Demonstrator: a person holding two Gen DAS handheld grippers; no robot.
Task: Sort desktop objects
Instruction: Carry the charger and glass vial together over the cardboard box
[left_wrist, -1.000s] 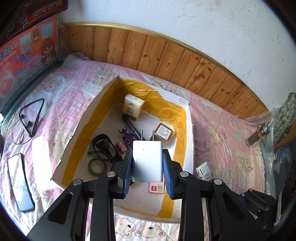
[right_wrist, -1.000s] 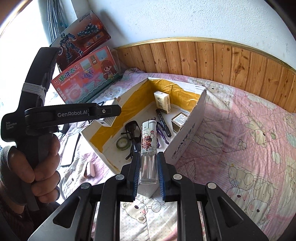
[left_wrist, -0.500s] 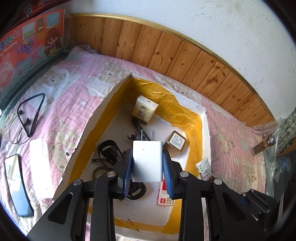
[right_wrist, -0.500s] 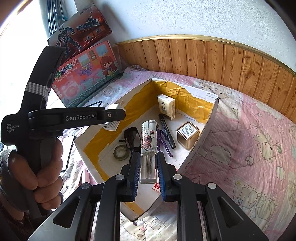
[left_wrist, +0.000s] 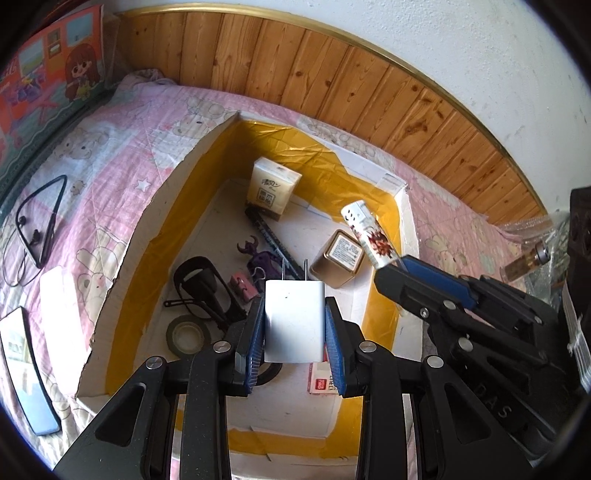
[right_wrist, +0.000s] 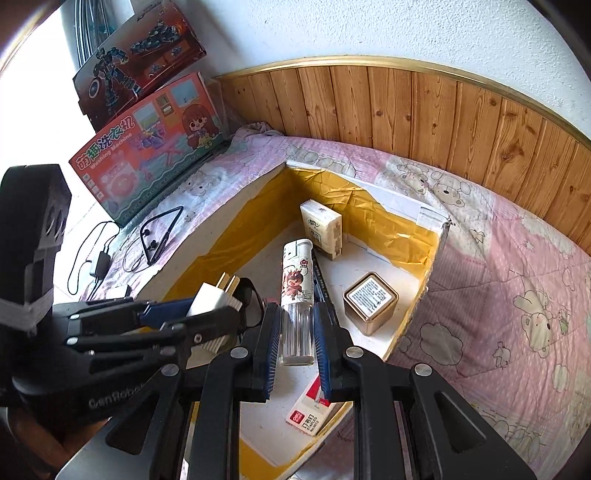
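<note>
My left gripper (left_wrist: 294, 325) is shut on a white plug charger (left_wrist: 294, 321), prongs pointing away, held over the open cardboard box (left_wrist: 155, 221) with yellow-taped walls. My right gripper (right_wrist: 294, 332) is shut on a clear bottle with a cartoon label (right_wrist: 295, 291), also over the box. The right gripper and bottle (left_wrist: 369, 234) show at the right in the left wrist view; the left gripper and charger (right_wrist: 210, 299) show at the left in the right wrist view.
In the box lie a tissue pack (left_wrist: 273, 192), gold tin (left_wrist: 338, 264), tape roll (left_wrist: 186, 336), sunglasses (left_wrist: 201, 284), a purple figure (left_wrist: 260, 256) and a red-white packet (right_wrist: 314, 410). On the pink bedspread are earphones (left_wrist: 35, 225) and a phone (left_wrist: 26, 373). Toy boxes (right_wrist: 147, 147) stand left.
Both grippers have moved forward over the box and closer together. Each now shows in the other's view. Both keep their hold.
</note>
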